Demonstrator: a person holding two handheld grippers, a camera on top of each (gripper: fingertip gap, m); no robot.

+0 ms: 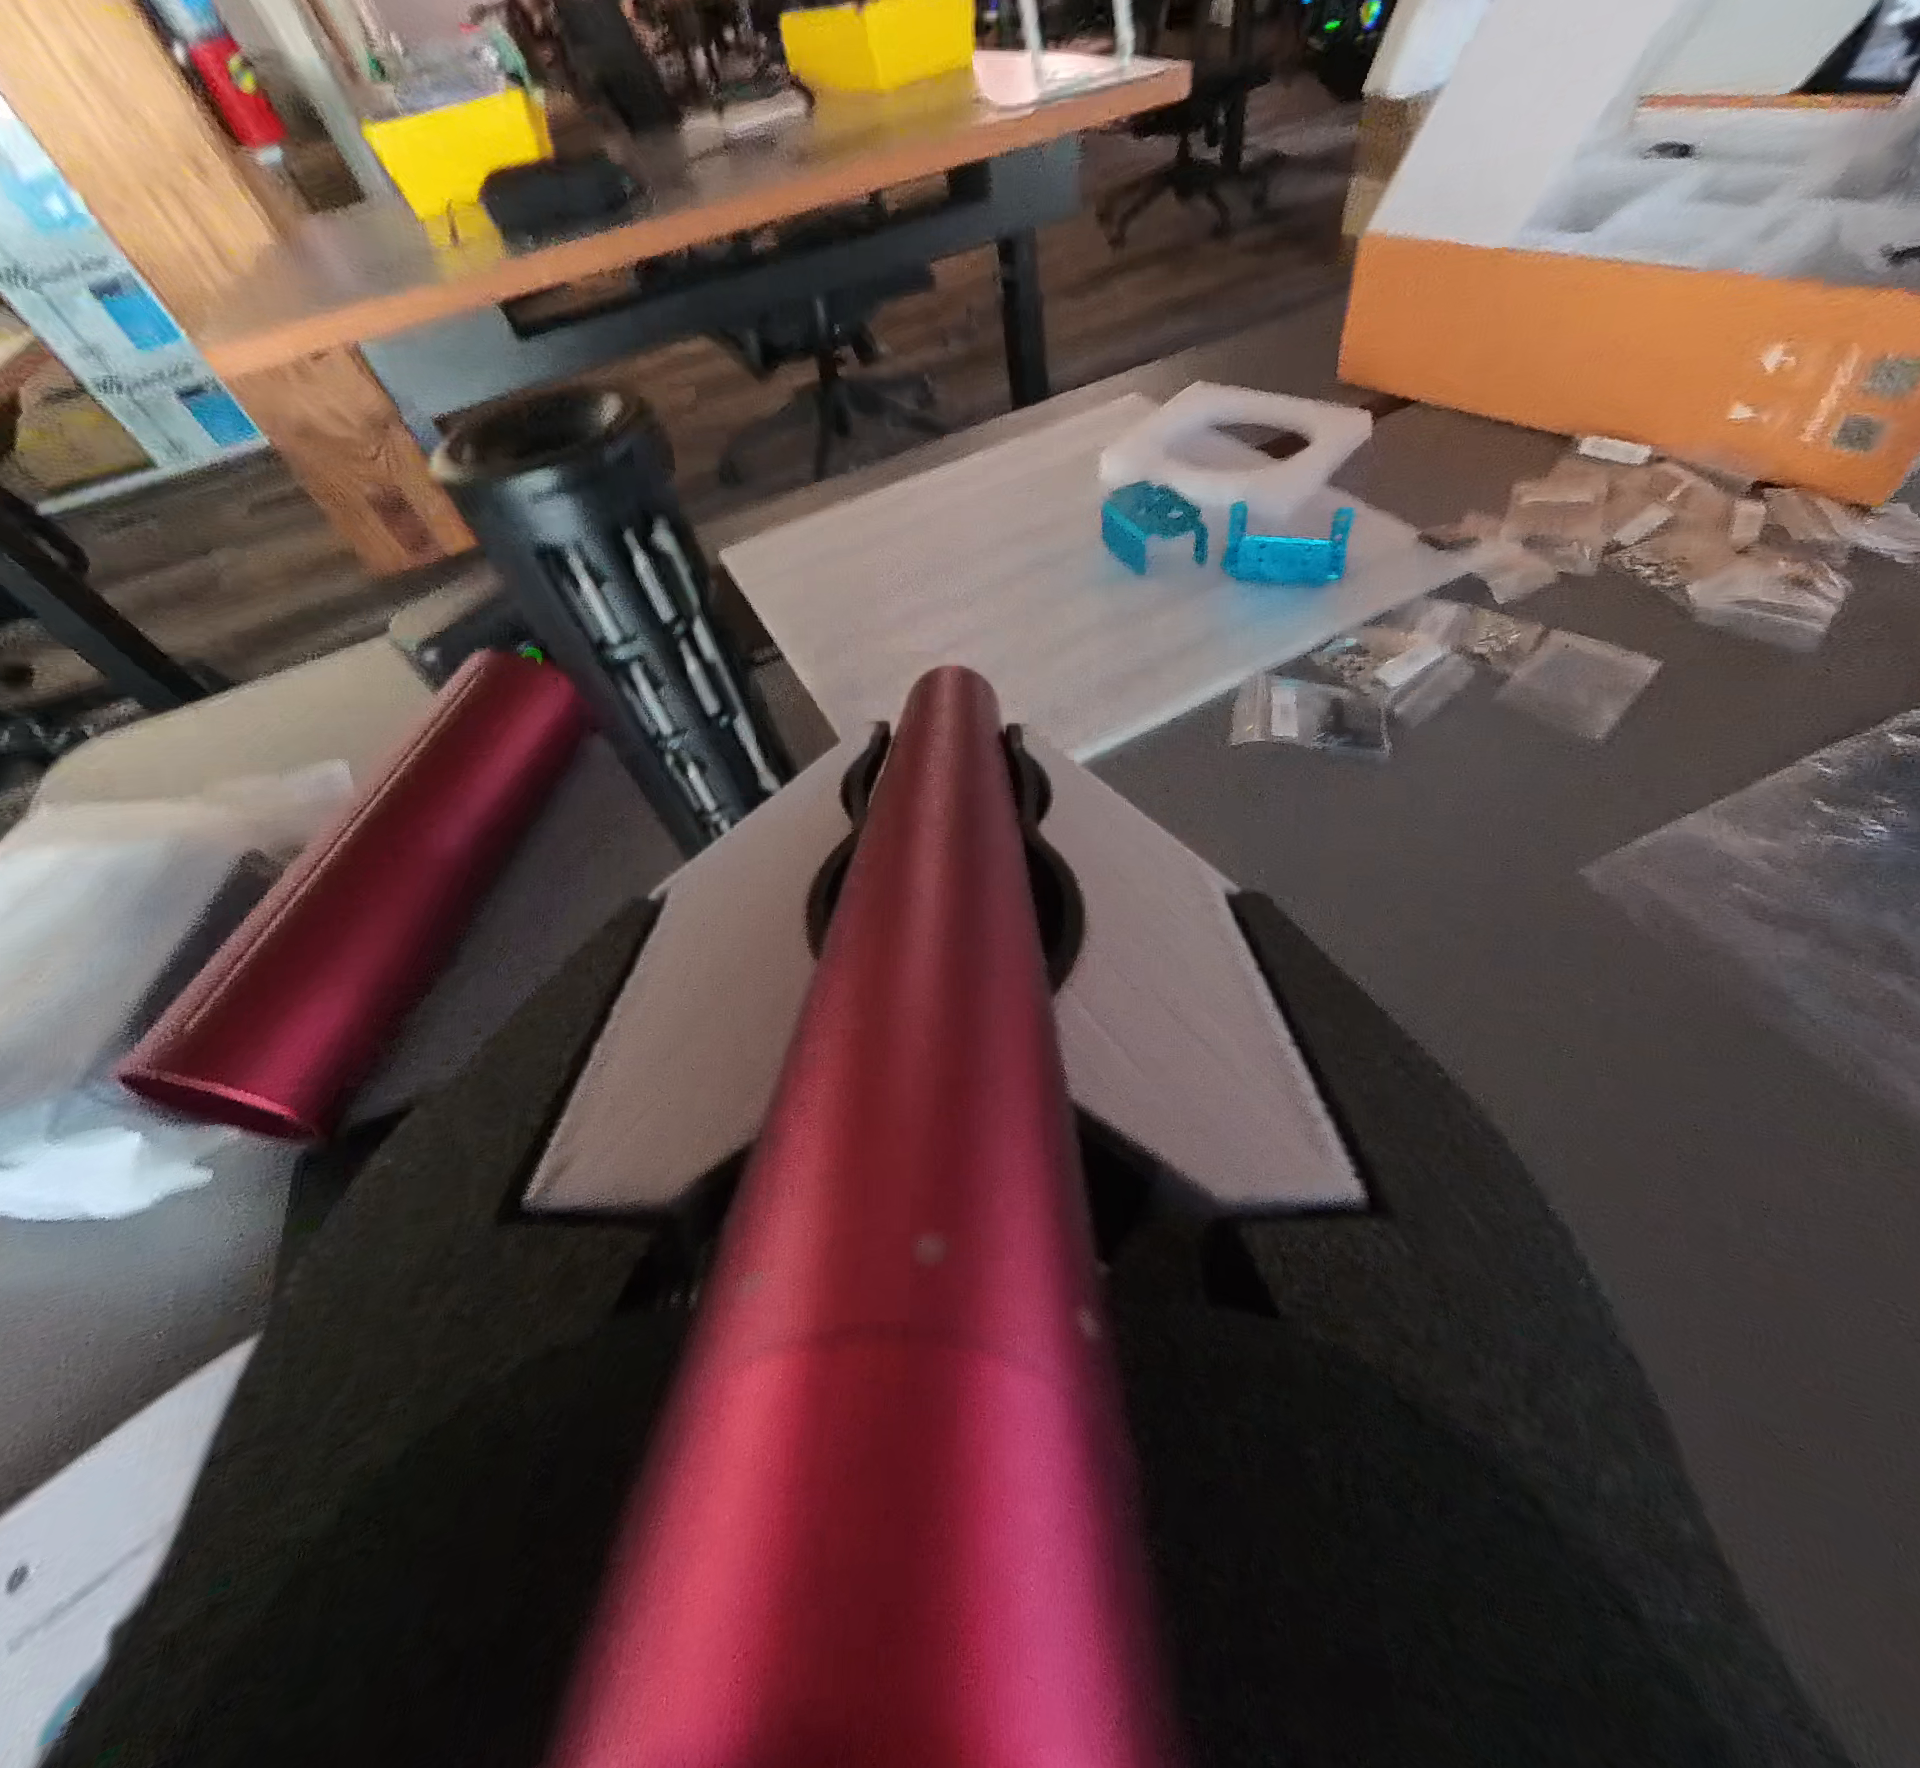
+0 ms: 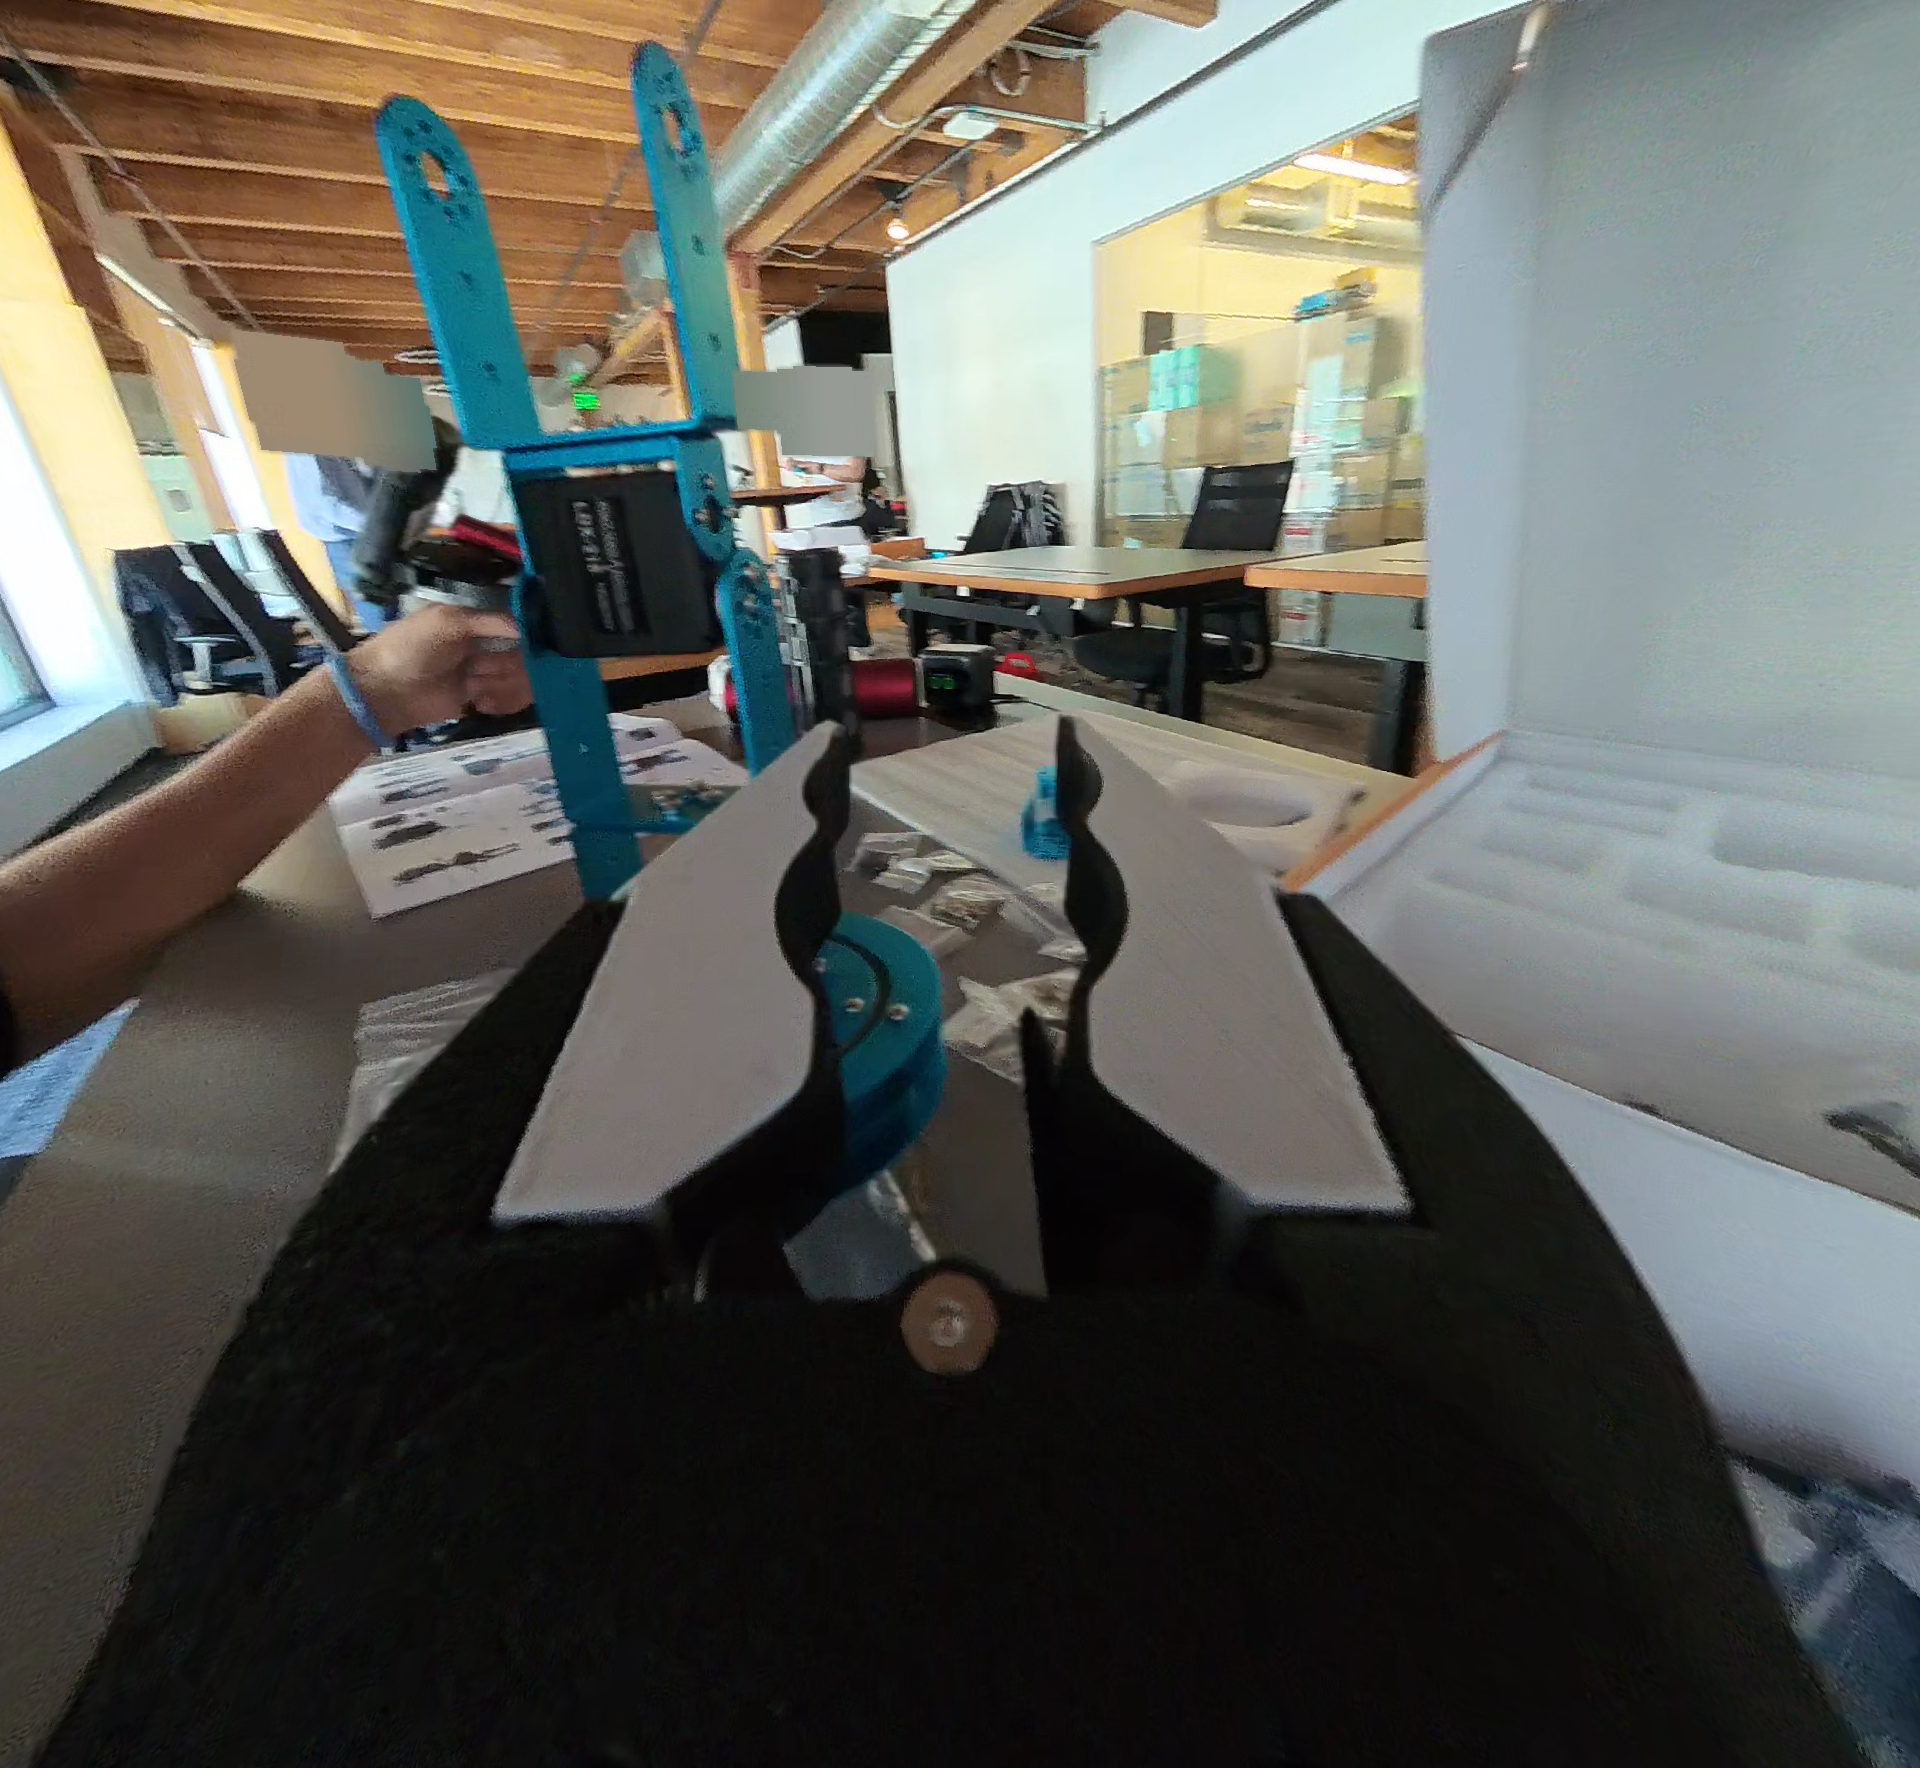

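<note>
Red tube (image 1: 914, 1147) lies clamped lengthwise between the fingers of the left gripper (image 1: 943, 752), its far end poking out past the tips toward 12 o'clock. A second red tube (image 1: 353, 897) lies on the table at 10 o'clock, beside a black cylinder (image 1: 613, 617) that leans at 11 o'clock. At 1 o'clock two blue brackets (image 1: 1226, 539) sit on a white sheet (image 1: 987, 596), touching a white foam block (image 1: 1236, 445). Small clear bags (image 1: 1455, 658) are scattered at 2 o'clock, before an orange box (image 1: 1621, 357).

The right gripper (image 2: 951, 747) is spread and holds nothing. A blue arm frame (image 2: 623, 513) with a black servo (image 2: 613, 565) stands upright at 11 o'clock on a round blue base (image 2: 894, 1012), which shows between the fingers. A hand (image 2: 436, 679) at 9 o'clock reaches in behind the frame. An open white box (image 2: 1662, 575) stands at 3 o'clock.
</note>
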